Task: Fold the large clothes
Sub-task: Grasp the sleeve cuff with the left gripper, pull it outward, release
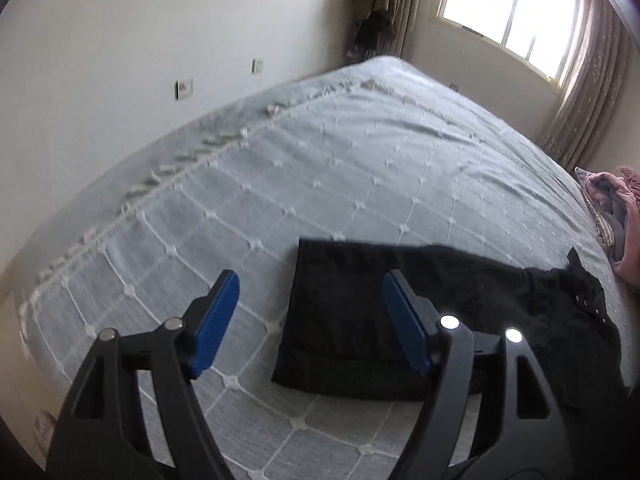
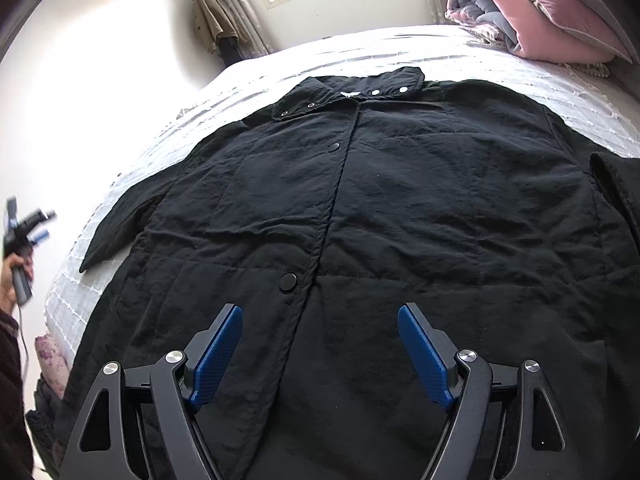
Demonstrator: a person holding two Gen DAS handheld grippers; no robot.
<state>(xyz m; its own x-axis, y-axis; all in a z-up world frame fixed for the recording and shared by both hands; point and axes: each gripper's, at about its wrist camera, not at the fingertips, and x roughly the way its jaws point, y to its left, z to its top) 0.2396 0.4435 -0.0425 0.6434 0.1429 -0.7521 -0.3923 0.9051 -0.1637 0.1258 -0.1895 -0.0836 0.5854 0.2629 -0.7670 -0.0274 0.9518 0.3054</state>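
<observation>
Black coat point(image 2: 360, 208) is lying spread flat, buttoned front up, across the bed point(image 2: 460, 52), collar toward the far edge. Right gripper point(image 2: 320, 344) is hovering above its hem, fingers apart and empty; left gripper point(image 1: 310, 320) is hanging beside one sleeve, fingers likewise apart.

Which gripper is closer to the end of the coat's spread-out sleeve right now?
Left. The left gripper hovers open just above the sleeve end; the right gripper hangs open over the black coat near its hem.
</observation>
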